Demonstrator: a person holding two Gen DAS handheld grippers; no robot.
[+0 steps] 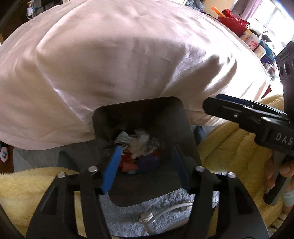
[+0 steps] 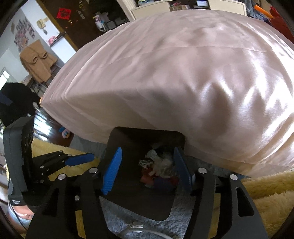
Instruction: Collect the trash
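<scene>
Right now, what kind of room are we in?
Most likely a bedroom. A big bed under a shiny pale pink cover fills the view, a fluffy yellow blanket lies on the grey shaggy rug, and a dark square trash bin full of crumpled scraps stands beside the bed.

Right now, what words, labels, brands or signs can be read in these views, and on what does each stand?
"DAS": white letters on the right gripper body, cut off by the frame edge.
White label on the left gripper handle: too small to read.
Red wall sign: blurred, unreadable.
Printed containers beyond the bed: unreadable.
</scene>
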